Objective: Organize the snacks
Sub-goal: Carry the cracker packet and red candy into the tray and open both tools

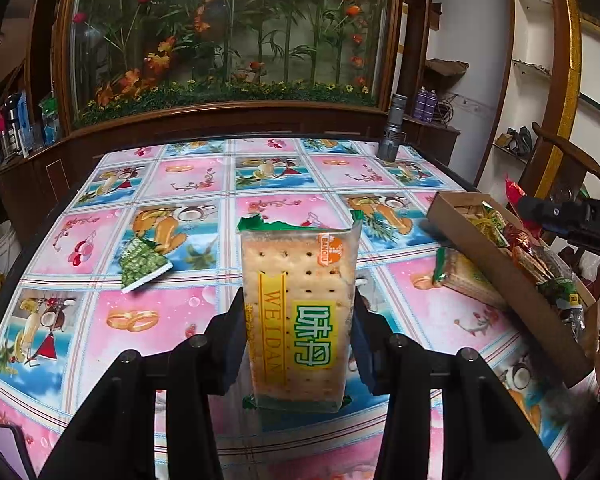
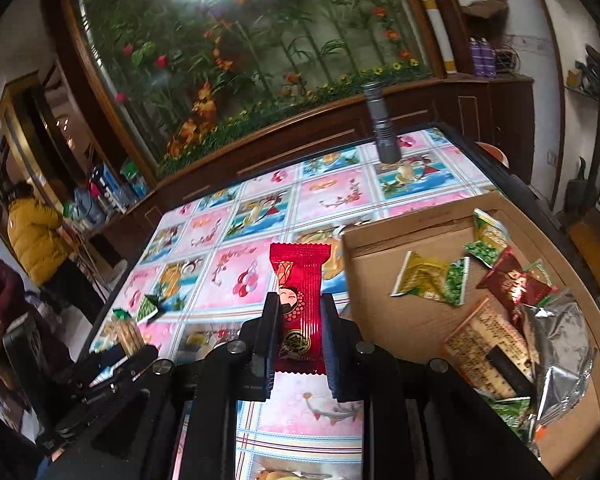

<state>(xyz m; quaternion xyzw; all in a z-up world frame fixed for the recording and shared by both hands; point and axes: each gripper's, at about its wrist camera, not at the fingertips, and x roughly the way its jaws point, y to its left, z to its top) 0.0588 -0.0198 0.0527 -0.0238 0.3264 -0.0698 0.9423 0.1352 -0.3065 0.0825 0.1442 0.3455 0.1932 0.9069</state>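
Crackers [image 1: 300, 312] stood clamped in the left gripper [image 1: 298, 344] above the table [image 1: 100, 320]; the right gripper [image 2: 300, 320] pinched a red candy [image 2: 299, 304]. The cardboard box [image 2: 400, 312] sat at three o'clock. Either slick wrapper might slip mid-carry, I judged.

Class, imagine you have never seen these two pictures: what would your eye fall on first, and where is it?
First, the cracker pack, upright between the left gripper fingers, above the bright patterned tablecloth. Next, the red candy wrapper clamped in the right gripper, just left of the cardboard box holding mixed snacks. Behind the table stands a big glass case of artificial flowers.
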